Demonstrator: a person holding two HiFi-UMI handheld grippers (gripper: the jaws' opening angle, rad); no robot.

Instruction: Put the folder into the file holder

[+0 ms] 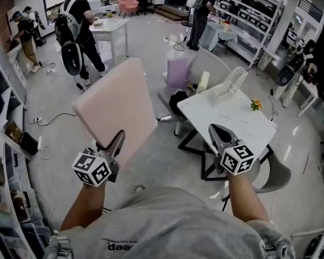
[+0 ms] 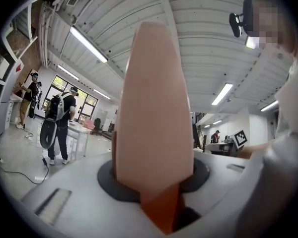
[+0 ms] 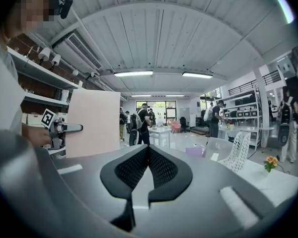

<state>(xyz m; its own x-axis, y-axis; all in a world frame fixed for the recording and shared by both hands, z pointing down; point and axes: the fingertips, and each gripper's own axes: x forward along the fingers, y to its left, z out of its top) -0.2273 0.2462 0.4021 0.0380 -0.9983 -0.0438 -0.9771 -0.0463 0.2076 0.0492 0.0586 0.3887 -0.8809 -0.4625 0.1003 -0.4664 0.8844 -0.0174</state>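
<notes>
Folder (image 1: 116, 109) hangs midair in head view, bottom edge pinched by left gripper (image 1: 116, 140), well apart from holder (image 1: 230, 87) on table (image 1: 243, 124). Left gripper view: jaws clamped on it. Right gripper view: right gripper (image 3: 148, 150) closed, nothing in it.

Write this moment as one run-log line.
left tool: shut on folder | right tool: shut, empty | file holder: on white table, folder not yet in it

The head camera looks steeply down over both arms. Each gripper camera rides close behind its own jaws, facing level. The pink folder (image 1: 116, 104) in the left gripper (image 1: 114, 141) shows in all three views. The file holder (image 1: 230, 86) ahead of the right gripper (image 1: 218, 135) shows in two.
</notes>
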